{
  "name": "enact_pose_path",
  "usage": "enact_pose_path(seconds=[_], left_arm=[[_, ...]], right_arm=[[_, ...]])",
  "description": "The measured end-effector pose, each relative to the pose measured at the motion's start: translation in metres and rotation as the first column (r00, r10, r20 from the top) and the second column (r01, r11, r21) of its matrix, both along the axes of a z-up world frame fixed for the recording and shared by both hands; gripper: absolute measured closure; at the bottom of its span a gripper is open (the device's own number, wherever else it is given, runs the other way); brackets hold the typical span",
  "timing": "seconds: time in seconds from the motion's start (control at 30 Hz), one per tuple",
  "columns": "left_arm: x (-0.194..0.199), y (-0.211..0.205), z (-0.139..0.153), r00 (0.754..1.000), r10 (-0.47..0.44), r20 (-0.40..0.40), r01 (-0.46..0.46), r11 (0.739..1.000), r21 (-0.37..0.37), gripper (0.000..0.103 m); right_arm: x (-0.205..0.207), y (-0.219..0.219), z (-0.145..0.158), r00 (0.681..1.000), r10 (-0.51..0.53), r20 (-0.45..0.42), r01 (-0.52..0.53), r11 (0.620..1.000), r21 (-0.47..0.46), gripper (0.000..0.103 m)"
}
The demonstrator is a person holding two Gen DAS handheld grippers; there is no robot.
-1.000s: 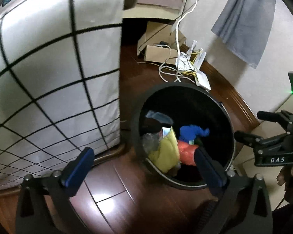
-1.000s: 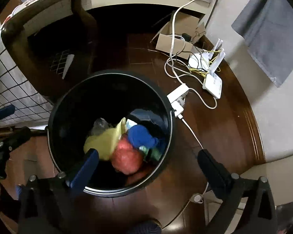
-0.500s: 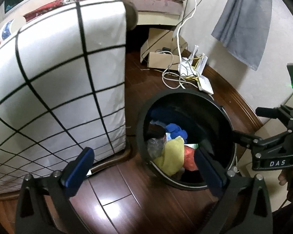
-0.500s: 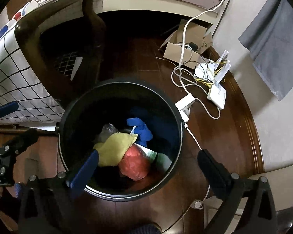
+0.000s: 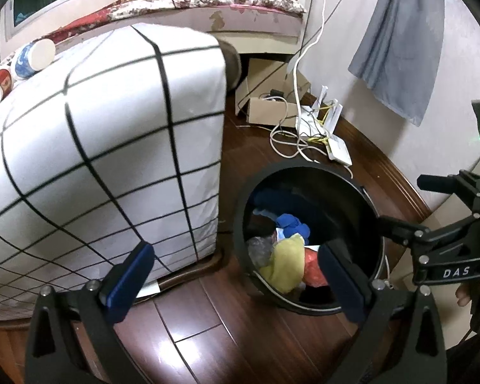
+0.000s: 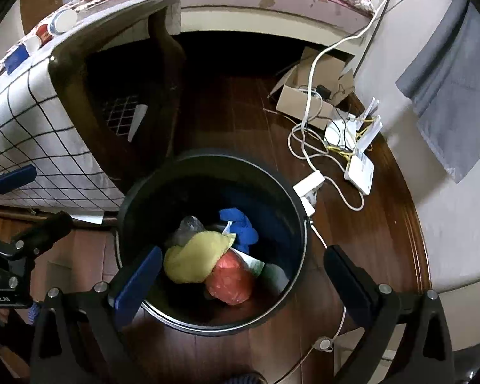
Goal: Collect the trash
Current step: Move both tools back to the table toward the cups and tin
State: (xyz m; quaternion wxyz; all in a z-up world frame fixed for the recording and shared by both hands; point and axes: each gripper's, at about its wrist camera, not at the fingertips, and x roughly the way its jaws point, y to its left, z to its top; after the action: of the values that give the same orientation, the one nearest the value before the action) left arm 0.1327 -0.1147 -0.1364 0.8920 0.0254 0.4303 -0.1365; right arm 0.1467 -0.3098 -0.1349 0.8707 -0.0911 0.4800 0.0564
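Black bin stands on wood floor beside the checkered table. Inside: yellow wad, red wad, blue wad. Right gripper above the bin, left gripper w/ bin ahead-right; both jaws spread, holding nothing. Vs 0.5 s ago both sit higher, bin looks farther

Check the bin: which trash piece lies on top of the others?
The yellow wad in the black bin. It overlaps the orange-red piece and clear plastic; the blue piece lies beside it, farther back.
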Motion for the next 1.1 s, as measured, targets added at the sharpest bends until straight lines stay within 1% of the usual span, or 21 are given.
enact_pose_path(seconds=[0.3, 0.5, 0.83, 1.1], left_arm=[[-0.009, 0.009, 0.015, 1.0, 0.006, 0.029, -0.005, 1.0, -0.005, 0.001], [-0.016, 0.02, 0.029, 0.998, 0.02, 0.062, -0.02, 1.0, -0.002, 0.001], [-0.029, 0.042, 0.049, 0.992, 0.062, 0.109, -0.062, 0.998, -0.004, 0.001], [-0.028, 0.068, 0.065, 0.984, 0.114, 0.139, -0.114, 0.993, -0.013, 0.001]], right_arm=[[-0.009, 0.007, 0.013, 0.999, 0.019, 0.026, -0.019, 1.0, 0.001, 0.001], [-0.016, 0.015, 0.029, 0.998, 0.037, 0.06, -0.038, 0.999, 0.014, 0.001], [-0.024, 0.034, 0.053, 0.991, 0.076, 0.109, -0.079, 0.996, 0.027, 0.001], [-0.018, 0.057, 0.075, 0.981, 0.112, 0.161, -0.12, 0.992, 0.044, 0.001]])
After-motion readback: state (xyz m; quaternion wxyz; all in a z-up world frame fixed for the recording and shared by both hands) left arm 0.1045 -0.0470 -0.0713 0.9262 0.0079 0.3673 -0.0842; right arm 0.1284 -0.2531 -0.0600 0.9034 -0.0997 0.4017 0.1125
